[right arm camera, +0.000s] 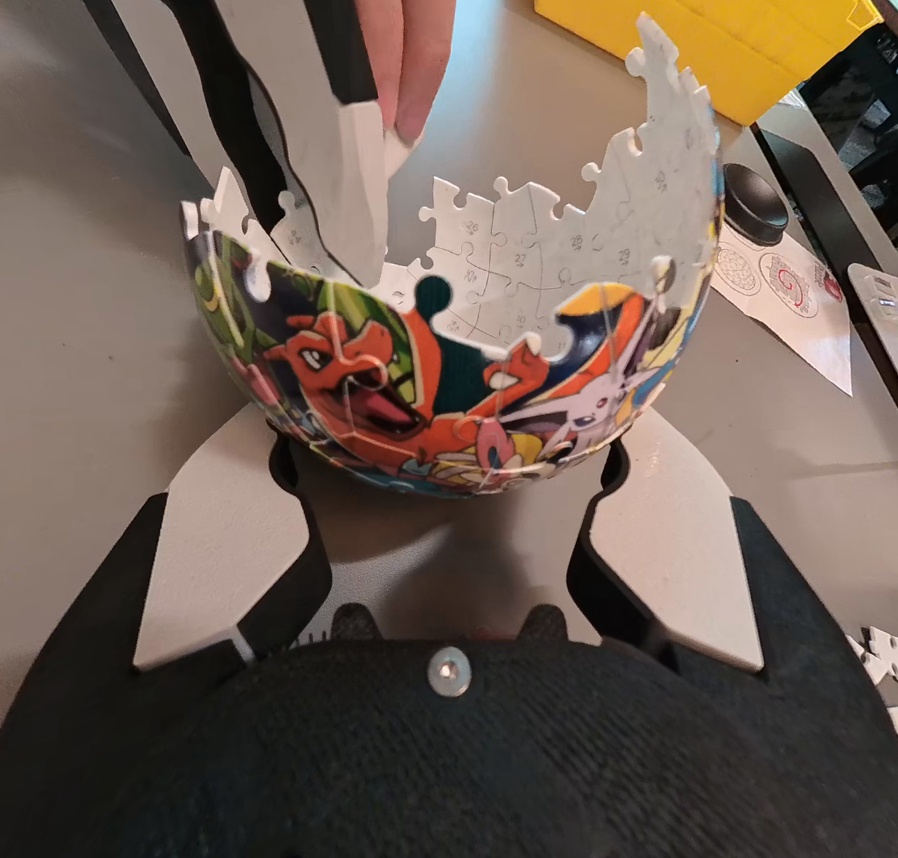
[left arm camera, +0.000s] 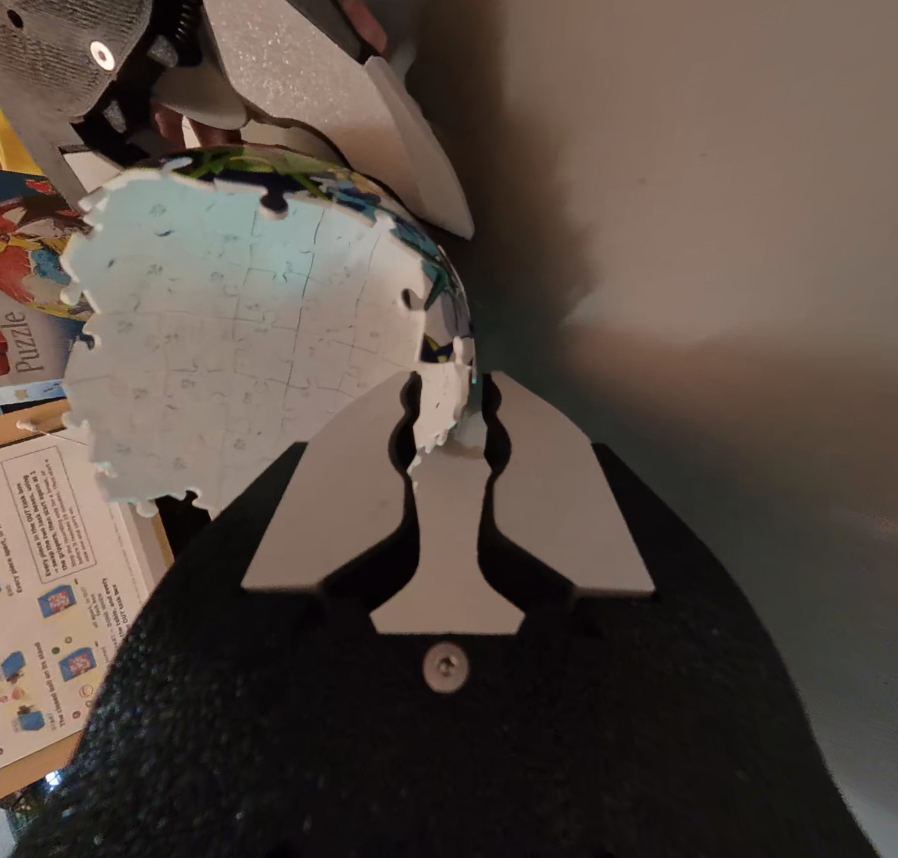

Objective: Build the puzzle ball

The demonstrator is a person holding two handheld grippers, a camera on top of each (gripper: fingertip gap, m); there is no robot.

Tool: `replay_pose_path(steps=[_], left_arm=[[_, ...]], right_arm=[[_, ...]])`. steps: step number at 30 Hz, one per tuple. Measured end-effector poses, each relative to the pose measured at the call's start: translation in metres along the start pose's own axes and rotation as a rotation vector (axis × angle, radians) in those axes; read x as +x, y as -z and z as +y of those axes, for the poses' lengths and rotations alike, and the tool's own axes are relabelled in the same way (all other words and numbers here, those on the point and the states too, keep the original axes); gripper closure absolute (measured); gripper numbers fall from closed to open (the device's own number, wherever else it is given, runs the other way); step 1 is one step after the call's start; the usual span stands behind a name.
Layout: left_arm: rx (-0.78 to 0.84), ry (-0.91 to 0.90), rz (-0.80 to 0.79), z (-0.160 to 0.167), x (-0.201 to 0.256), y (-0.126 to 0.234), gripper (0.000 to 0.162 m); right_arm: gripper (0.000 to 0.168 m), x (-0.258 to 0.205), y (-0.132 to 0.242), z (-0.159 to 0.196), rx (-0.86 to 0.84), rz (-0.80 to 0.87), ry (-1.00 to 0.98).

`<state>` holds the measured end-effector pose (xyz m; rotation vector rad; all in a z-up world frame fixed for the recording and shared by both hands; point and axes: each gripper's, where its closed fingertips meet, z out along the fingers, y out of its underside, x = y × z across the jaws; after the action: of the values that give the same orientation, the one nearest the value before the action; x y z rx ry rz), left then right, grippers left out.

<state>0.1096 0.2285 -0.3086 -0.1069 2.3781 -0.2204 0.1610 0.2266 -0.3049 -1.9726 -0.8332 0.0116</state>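
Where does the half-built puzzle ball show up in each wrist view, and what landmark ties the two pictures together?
Left wrist view: the puzzle ball fills centre-left, white inside facing the camera, its rim pinched between the left gripper fingers.
Right wrist view: the same ball sits centre, printed outside showing, cradled between the right gripper fingers.
Shared landmark: the left gripper, which also appears top left of the right wrist view, clamped on the rim.

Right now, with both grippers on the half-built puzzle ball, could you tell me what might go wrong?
1. The left gripper pinches only the thin jagged rim of the puzzle ball; twisting could pop pieces apart.
2. The right gripper cradles the curved bottom with wide jaws, so the shell might slip or roll out.
3. The tall unsupported rim section could flex or break off if bumped.
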Motion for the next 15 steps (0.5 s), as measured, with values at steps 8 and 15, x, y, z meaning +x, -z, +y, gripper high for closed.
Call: replay_pose_path(steps=[8, 15], left_arm=[[-0.026, -0.078, -0.045, 0.0006, 0.0019, -0.0010, 0.148], [0.000, -0.076, -0.062, -0.0031, 0.0016, 0.0080, 0.153]], right_arm=[[0.044, 0.0000, 0.0000, -0.0001, 0.000, 0.000, 0.000], [0.044, -0.0001, -0.0002, 0.0000, -0.001, -0.001, -0.001]])
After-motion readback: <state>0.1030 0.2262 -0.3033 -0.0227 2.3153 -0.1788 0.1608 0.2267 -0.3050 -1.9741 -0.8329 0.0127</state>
